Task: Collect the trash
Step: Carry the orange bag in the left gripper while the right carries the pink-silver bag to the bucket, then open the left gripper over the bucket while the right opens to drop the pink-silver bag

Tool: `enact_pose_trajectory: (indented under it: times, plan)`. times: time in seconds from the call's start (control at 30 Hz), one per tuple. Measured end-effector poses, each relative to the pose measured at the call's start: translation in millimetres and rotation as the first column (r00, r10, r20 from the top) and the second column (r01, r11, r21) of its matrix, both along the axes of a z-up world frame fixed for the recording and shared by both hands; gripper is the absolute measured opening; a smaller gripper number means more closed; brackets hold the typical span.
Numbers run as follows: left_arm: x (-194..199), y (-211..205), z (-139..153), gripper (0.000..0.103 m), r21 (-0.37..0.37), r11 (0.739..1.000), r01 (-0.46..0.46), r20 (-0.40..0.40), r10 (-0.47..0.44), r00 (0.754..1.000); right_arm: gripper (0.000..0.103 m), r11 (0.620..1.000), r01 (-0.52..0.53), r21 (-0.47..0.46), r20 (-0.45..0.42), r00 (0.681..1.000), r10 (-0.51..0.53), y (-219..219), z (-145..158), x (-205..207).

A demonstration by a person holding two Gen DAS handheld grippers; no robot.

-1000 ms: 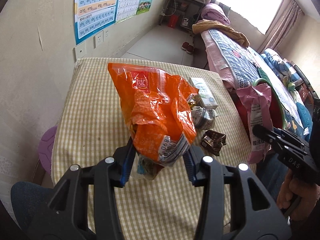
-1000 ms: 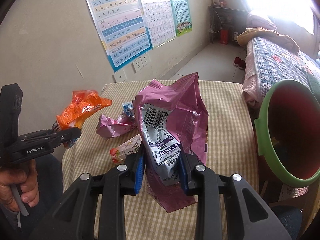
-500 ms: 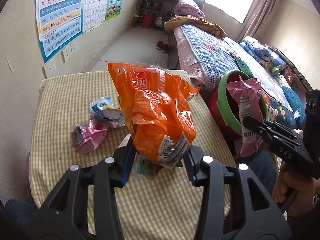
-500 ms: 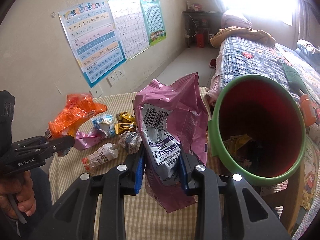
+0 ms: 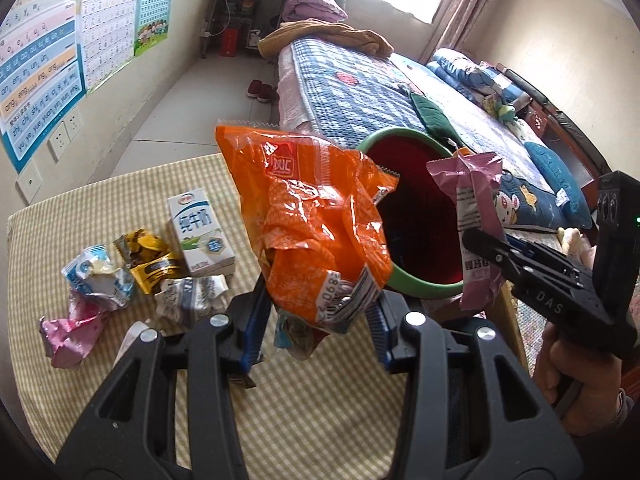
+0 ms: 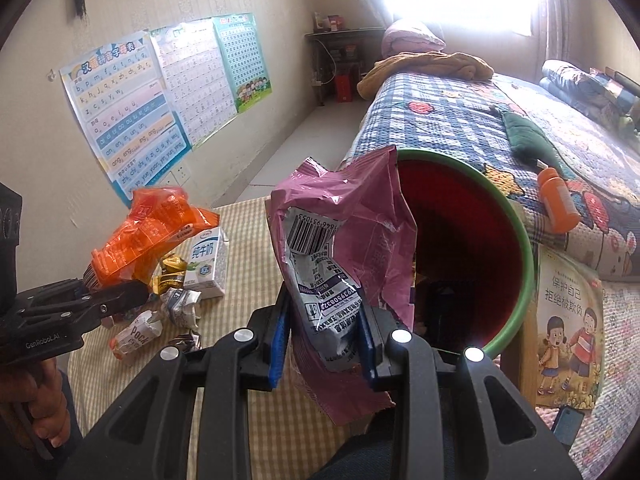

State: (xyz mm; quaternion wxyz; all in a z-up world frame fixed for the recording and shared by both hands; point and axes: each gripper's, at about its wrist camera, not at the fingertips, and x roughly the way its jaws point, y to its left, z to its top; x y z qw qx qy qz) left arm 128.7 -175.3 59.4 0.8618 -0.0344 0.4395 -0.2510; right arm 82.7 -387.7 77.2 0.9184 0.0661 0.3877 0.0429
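Beside the checked table (image 5: 120, 196) stands the green-rimmed bin (image 6: 516, 240), its mouth toward both grippers, while the left gripper (image 5: 320, 332) pinches the orange bag (image 5: 312, 216) and the right gripper (image 6: 324, 340) pinches the pink bag (image 6: 360, 240) just before that mouth.

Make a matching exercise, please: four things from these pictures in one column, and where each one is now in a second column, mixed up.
Things
1. orange snack bag
2. pink snack bag
3. milk carton
4. orange bottle

Places
A. lying on the bed quilt, beside the bin
B. held in the right gripper, in front of the bin's mouth
C. standing on the checked tablecloth
D. held in the left gripper, above the table

Pairs: 1-D, 2-B, 3-C, 4-A
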Motion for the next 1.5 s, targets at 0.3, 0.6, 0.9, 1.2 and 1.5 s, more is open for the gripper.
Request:
enact_pose_trajectory:
  times: [0.3, 0.6, 0.9, 1.2, 1.5]
  plan:
    - [19.4, -56.0, 2.7, 0.042, -0.042, 0.996, 0.080, -0.013, -0.080, 0.997, 0.029, 0.997, 0.078, 0.007, -0.001, 0.997, -0.078, -44.6, -2.0, 0.6]
    - [36.7, -91.5, 0.7, 0.043, -0.086, 0.986, 0.143, -0.028, -0.146, 0.989, 0.029, 0.992, 0.122, 0.018, -0.017, 0.992, -0.122, -66.5, -12.1, 6.9]
    - [54.5, -111.2, -6.4, 0.045, -0.078, 0.982, 0.171, -0.047, -0.175, 0.983, 0.034, 0.988, 0.153, 0.018, -0.031, 0.988, -0.152, -83.8, -20.0, 15.6]
    - [59.6, -103.0, -0.6, 0.072, -0.103, 0.985, 0.142, -0.042, -0.147, 0.988, 0.063, 0.987, 0.158, 0.009, -0.046, 0.986, -0.157, -82.0, -26.8, 17.7]
    - [43.7, -59.2, 11.0, 0.095, -0.086, 0.994, 0.060, 0.005, -0.060, 0.998, 0.080, 0.988, 0.154, -0.010, -0.032, 0.987, -0.155, -67.2, -21.1, 6.7]
